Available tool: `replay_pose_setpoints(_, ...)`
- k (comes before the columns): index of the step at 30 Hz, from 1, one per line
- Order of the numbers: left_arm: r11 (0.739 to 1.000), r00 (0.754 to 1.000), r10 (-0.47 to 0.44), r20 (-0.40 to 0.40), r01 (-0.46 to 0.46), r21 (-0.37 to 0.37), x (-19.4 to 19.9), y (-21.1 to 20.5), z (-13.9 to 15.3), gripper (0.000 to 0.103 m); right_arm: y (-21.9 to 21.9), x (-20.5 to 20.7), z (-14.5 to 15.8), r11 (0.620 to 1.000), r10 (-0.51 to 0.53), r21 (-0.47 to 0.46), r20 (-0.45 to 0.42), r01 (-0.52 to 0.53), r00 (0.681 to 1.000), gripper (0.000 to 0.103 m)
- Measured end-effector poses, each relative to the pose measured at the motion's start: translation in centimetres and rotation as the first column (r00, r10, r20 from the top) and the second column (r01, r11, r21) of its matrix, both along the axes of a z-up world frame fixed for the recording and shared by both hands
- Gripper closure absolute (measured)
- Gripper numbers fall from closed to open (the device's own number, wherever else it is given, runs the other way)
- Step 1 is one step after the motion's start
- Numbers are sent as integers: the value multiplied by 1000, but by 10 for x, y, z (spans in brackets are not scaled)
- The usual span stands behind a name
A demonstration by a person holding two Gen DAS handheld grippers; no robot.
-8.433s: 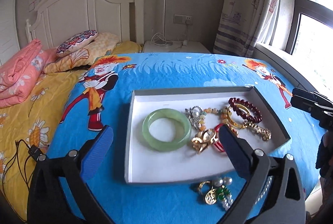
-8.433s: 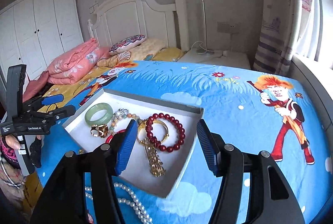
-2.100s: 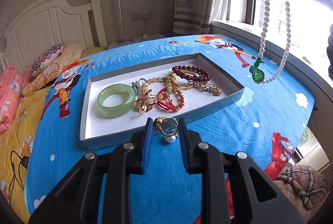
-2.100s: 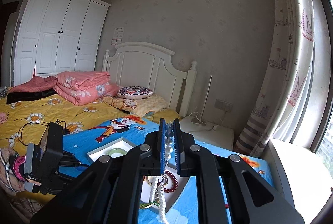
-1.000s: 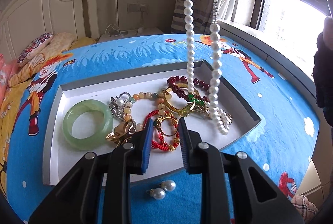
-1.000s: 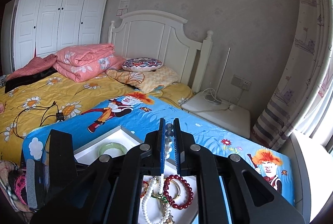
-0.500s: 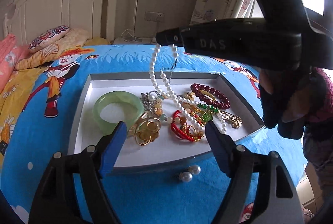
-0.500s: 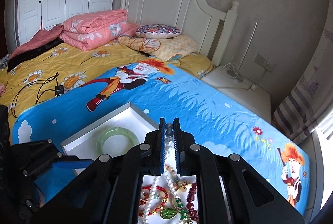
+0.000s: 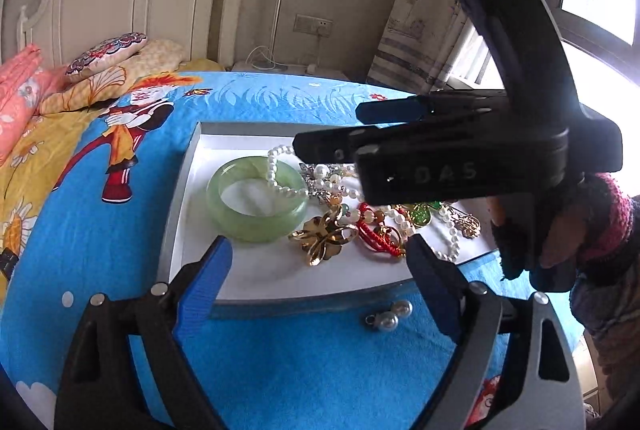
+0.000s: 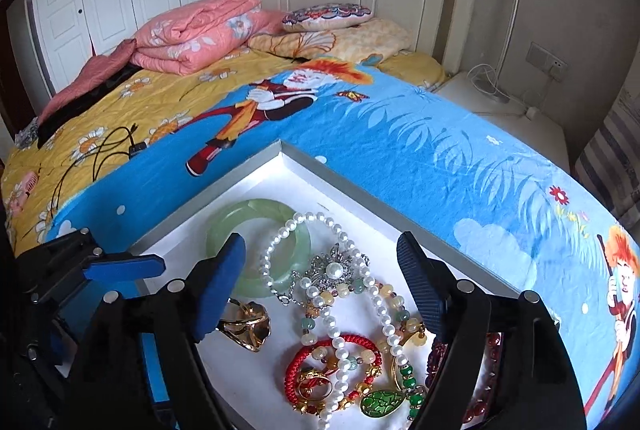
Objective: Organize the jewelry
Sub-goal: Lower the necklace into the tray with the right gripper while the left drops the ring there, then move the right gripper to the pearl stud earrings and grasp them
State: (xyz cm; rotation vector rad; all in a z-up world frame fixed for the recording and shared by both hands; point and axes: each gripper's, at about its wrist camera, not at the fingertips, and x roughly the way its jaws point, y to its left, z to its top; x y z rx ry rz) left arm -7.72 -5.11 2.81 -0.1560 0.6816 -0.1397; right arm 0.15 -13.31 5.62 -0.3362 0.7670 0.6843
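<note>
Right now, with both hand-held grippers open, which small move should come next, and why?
Probably lower the left hand-held gripper onto the pearl earrings and close on them. They lie on the blue bedspread just outside the tray, while the pearl necklace is already inside.

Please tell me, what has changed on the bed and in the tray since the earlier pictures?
The pearl necklace was lifted by the right claw, lowered into the tray and let go; it now lies over the green bangle. The left claw dropped a gold ring among the jewelry and is open. The pearl earrings remain on the blue bedspread; the bangle stayed put.
</note>
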Motion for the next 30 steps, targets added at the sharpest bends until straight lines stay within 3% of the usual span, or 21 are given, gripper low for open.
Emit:
replay_pose_setpoints(9, 1000, 1000, 11, 30, -10, -13, -2, -2, 9, 11, -51, -39, 40, 992, -42, 126, 106, 29, 993, 28)
replay_pose_setpoints(14, 998, 997, 55, 60, -53, -31, -8, 3, 18, 7, -85, -77, 39, 985, -86, 161, 158, 60, 984, 28)
replay_pose_setpoints(19, 989, 990, 124, 60, -119, -83, -23, 18, 21, 7, -111, -109, 18, 972, -112, 216, 101, 88, 989, 27)
replay_pose_setpoints(23, 987, 986, 160, 52, -159, -25, -36, 18, 16, 6, -117, -125, -2, 960, -123, 257, 23, 113, 992, 27)
replay_pose_setpoints(27, 987, 987, 157, 39, -158, 39, -41, 15, 6, 6, -104, -136, -17, 966, -122, 227, -16, 122, 992, 28)
replay_pose_setpoints(30, 989, 989, 150, 16, -150, 3, -38, 21, -1, 6, -89, -142, -26, 978, -129, 165, -12, 129, 992, 43)
